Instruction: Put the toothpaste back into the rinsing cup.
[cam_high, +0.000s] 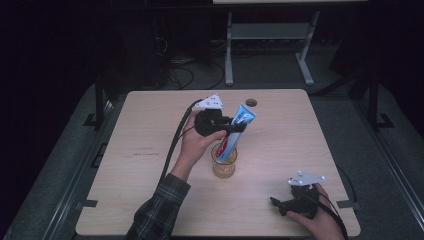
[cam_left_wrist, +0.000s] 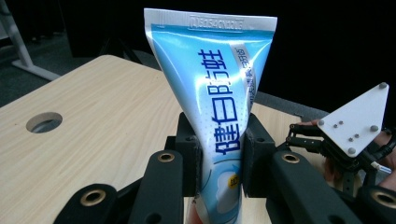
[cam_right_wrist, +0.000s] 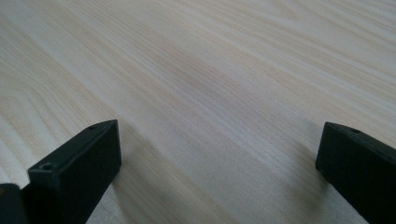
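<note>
The left gripper (cam_left_wrist: 219, 161) clamps the blue toothpaste tube (cam_left_wrist: 219, 93), its lower end inside the amber glass cup (cam_high: 223, 165) mid-table; the right gripper (cam_right_wrist: 219, 154) rests near the table (cam_high: 150, 200) edge, jaws wide apart

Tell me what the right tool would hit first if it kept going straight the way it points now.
Most likely the bare table top. The right tool has its jaws open with nothing between them, and its own view looks down at wood grain just ahead. In the high view it points left, low over the table near the front edge; depth is hard to judge.
</note>
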